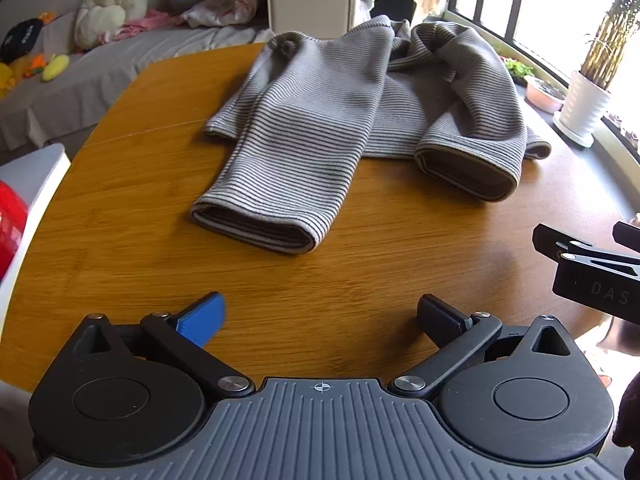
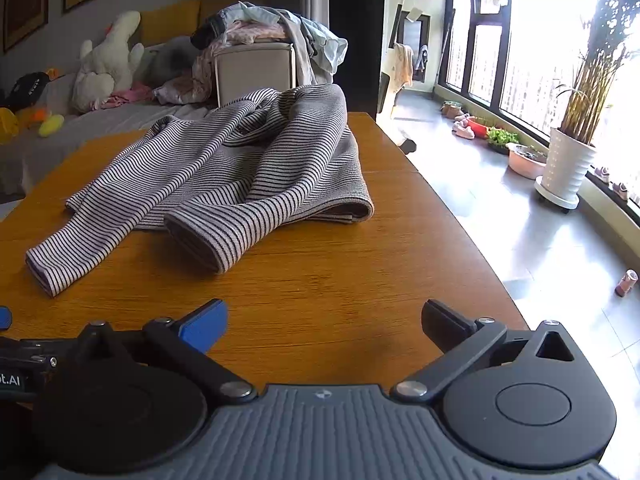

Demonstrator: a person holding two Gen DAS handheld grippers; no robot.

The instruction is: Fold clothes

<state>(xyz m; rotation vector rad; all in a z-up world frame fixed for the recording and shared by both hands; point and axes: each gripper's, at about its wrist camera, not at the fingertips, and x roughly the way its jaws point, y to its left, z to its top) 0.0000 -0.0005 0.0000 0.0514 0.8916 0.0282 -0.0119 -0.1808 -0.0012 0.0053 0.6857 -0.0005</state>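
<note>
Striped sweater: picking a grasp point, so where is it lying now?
The striped sweater lies on the wooden table, ahead of both open grippers, cuffs toward them.

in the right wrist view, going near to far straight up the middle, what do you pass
right gripper, open → bare wooden table → striped sweater's near sleeve cuff → sweater's bunched body → beige box with clothes heaped on it

Bright windows (image 2: 532, 52) at two o'clock, pale tiled floor (image 2: 532, 240) beneath; grey sofa (image 2: 100, 120) with plush toy (image 2: 108, 64) at ten o'clock.
</note>
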